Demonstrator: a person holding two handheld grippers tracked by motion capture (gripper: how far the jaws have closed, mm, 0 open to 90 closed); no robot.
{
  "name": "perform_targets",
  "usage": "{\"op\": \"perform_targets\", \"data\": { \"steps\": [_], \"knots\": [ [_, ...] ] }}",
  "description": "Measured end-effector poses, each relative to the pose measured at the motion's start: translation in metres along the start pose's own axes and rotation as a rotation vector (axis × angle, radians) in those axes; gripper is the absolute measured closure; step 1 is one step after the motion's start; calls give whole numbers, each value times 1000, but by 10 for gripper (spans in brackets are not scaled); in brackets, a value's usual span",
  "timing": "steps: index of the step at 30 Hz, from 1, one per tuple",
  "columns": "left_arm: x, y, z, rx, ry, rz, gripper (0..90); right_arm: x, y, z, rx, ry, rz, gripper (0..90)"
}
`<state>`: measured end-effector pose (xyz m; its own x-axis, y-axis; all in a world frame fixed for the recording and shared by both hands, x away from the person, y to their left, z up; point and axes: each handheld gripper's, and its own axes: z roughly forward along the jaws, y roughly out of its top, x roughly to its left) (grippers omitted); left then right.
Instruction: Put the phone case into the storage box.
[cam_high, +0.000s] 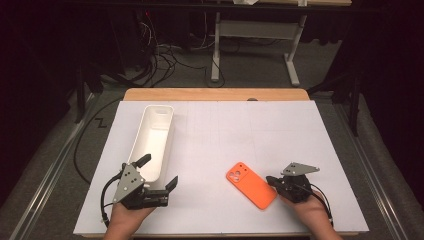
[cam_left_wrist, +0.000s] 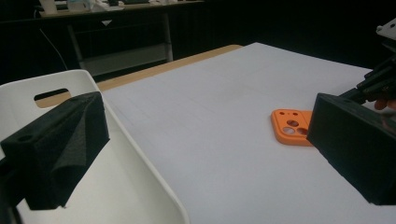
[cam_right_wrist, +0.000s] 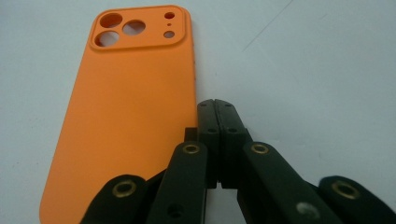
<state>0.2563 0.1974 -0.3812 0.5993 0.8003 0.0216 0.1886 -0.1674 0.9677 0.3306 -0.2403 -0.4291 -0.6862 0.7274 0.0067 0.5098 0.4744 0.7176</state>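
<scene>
Both tongs sit near the table's (cam_high: 220, 112) six o'clock edge: the right gripper (cam_right_wrist: 217, 105) has its jaws pressed together with nothing between them, tips just beside the long edge of the orange phone case (cam_right_wrist: 126, 116), while the left gripper (cam_high: 157, 172) is spread wide and empty, one jaw over the near end of the white bin (cam_high: 152, 140). On the high view the orange phone case lies flat, back up, at about five o'clock from the table's middle, its camera cut-outs pointing toward eleven o'clock; the white bin runs lengthwise at about nine o'clock, well apart from it. I judge the case light, thin and somewhat flexible, likely a soft rubbery shell that grips rather than slips and will not break. Lying flush on the table, it offers little to pinch from above; the long side edge nearest the right gripper looks the best hold, tipping that edge up first.
</scene>
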Motion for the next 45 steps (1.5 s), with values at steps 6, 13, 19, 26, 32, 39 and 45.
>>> {"op": "perform_targets", "data": {
  "steps": [6,13,19,26,32,39,45],
  "knots": [
    [0,0,0,-3,0,-6,1,-4,2,-6,-28,-21,13,869],
    [0,-1,0,-1,-6,-5,1,-27,5,-13,4,-31,96,667],
    [0,-1,0,-2,-10,-3,1,-33,11,-15,71,-5,112,426],
    [0,-1,0,-3,-12,-4,1,-29,18,-14,132,41,76,187],
    [-1,-1,1,-1,-13,2,1,-12,27,-8,230,92,16,0],
    [-2,0,1,-1,-16,11,1,9,42,3,292,122,-51,0],
    [-2,0,0,-1,-17,16,1,24,54,15,349,121,-103,0]
  ]
}}
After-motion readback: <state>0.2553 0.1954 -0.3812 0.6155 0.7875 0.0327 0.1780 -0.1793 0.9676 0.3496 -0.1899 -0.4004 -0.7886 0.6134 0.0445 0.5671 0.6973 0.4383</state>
